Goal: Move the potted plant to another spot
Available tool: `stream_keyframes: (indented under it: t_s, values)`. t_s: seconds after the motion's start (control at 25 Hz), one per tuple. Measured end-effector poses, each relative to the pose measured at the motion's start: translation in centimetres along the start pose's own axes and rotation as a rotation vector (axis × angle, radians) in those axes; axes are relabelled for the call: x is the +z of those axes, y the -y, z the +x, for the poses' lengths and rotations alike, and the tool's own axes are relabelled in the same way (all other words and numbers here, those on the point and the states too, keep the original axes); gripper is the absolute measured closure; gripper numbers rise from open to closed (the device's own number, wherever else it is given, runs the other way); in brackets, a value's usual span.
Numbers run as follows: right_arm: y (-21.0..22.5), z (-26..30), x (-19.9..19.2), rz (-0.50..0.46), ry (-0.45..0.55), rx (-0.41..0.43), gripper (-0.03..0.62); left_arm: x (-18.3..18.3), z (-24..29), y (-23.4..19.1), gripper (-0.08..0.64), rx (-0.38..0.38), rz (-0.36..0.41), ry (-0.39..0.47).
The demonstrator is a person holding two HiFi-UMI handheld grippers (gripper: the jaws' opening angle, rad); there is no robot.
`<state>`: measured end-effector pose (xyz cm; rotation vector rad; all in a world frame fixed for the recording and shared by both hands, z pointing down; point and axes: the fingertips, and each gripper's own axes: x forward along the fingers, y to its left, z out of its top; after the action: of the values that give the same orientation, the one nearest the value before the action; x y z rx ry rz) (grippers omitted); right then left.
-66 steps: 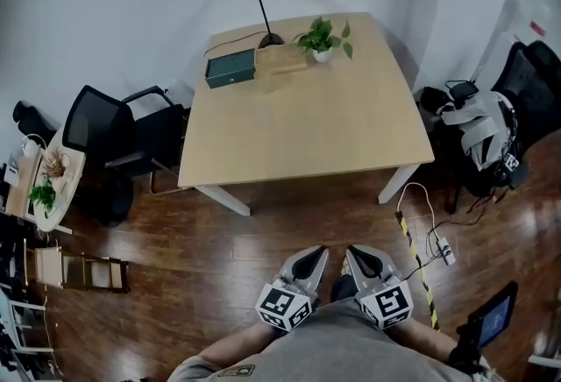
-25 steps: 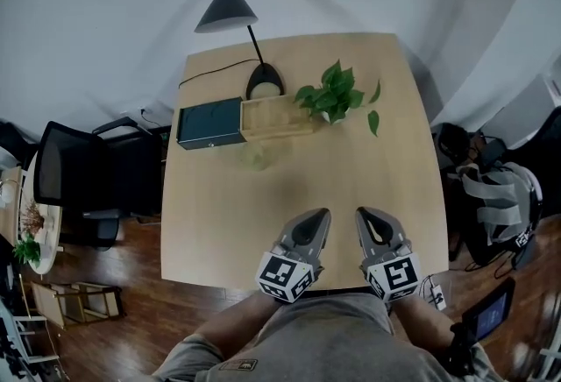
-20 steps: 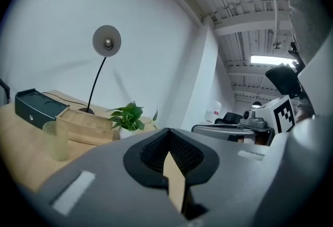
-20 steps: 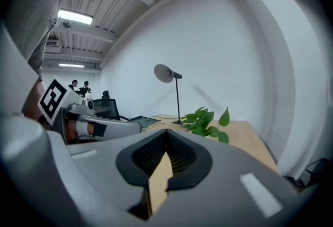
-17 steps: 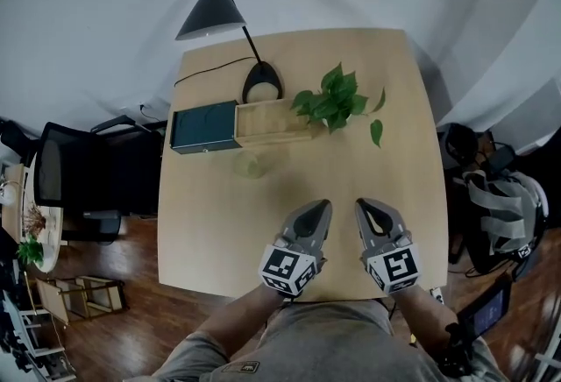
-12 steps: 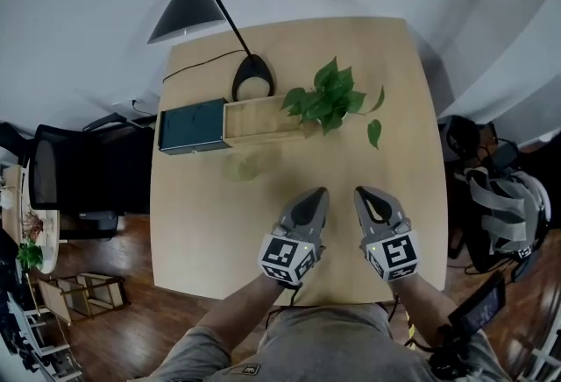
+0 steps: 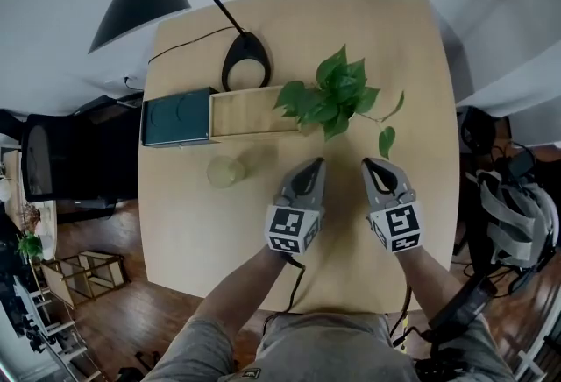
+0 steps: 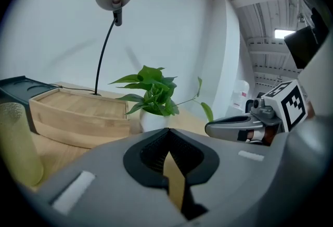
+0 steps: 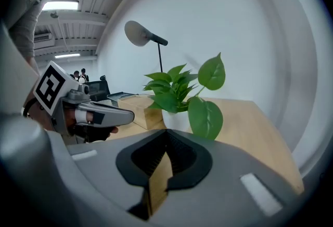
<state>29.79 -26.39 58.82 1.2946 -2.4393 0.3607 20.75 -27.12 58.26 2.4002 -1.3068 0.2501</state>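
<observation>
The left gripper [image 7: 313, 166] and right gripper [image 7: 375, 166] are now closer to the potted plant [image 7: 331, 98], upper middle on the table [image 7: 254, 222]. Both are closed and empty, so they must open to grab it

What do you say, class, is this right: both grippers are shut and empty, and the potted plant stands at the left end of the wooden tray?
No. The head view shows the potted plant at the right end of the wooden tray, not the left. The left gripper and right gripper are shut and empty.
</observation>
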Motion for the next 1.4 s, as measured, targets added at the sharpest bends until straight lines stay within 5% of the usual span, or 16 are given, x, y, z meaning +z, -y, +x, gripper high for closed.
stream_keyframes:
  t_s: [0.52,0.6,0.76,0.96,1.4]
  values:
    - [2.7,5.5,-1.2,-0.122,-0.049,0.073,0.570,-1.1,4.8,-2.3,0.566,0.062,0.027,-0.038]
    - [2.6,6.6,-1.4,-0.158,-0.063,0.116,0.393,-1.3,4.9,-2.5,0.566,0.068,0.028,-0.048]
    - [2.6,8.5,-1.4,-0.221,-0.063,0.156,0.275,-1.2,4.9,-3.3,0.566,0.087,0.036,-0.053]
    - [2.5,10.9,-0.7,-0.245,-0.043,0.190,0.194,-1.4,5.0,-3.7,0.566,0.095,0.023,-0.064]
    - [2.0,14.1,2.3,-0.282,0.038,0.228,0.126,-1.6,5.1,-3.5,0.566,0.081,0.045,-0.011]
